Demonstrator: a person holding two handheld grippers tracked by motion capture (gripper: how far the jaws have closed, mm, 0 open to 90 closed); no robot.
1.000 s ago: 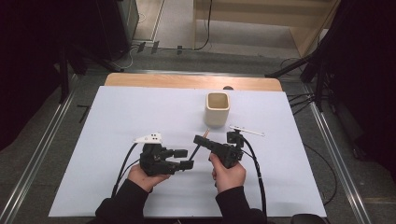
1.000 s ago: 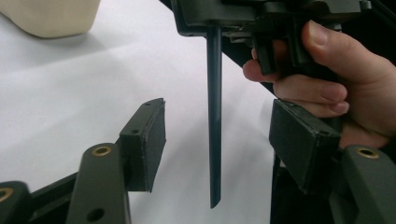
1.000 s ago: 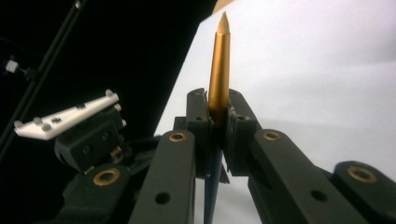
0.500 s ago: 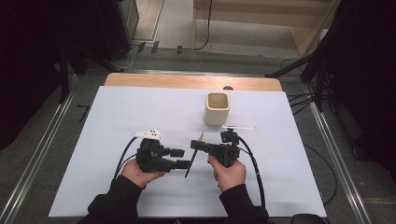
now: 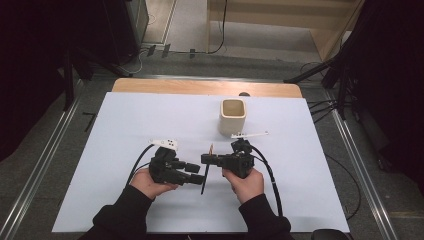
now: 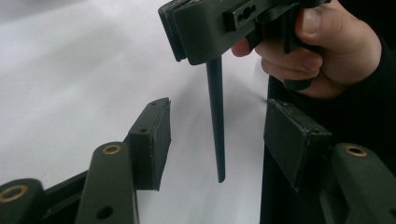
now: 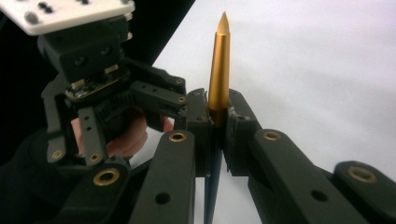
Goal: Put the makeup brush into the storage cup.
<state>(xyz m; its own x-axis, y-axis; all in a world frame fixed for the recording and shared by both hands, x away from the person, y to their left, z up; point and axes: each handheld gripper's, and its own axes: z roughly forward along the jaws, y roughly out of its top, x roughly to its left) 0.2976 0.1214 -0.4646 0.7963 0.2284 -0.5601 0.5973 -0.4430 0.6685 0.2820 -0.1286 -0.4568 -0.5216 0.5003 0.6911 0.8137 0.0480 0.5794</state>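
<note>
My right gripper [image 5: 206,159] points left over the white table [image 5: 125,125], shut on a pen [image 5: 205,175]. The pen's gold tip [image 7: 219,65] sticks out past the jaws of the right gripper [image 7: 217,114], and its dark shaft [image 6: 215,121] hangs down the other way. My left gripper [image 5: 199,178] faces it from the left. The left gripper [image 6: 218,140] has its jaws on either side of the shaft's lower end. They have just been closing, and gaps still show between the pads [image 6: 152,140] and the shaft. The right gripper [image 6: 196,32] sits above them.
A cream square cup [image 5: 233,116] stands upright on the table, behind the right hand. Cables trail from both grippers toward the person. The table's wooden far edge [image 5: 200,87] lies beyond, with dark floor and metal rails around it.
The right gripper swung its jaws left and tipped the pen to hang down. The left gripper's jaws now flank the pen's lower shaft.
</note>
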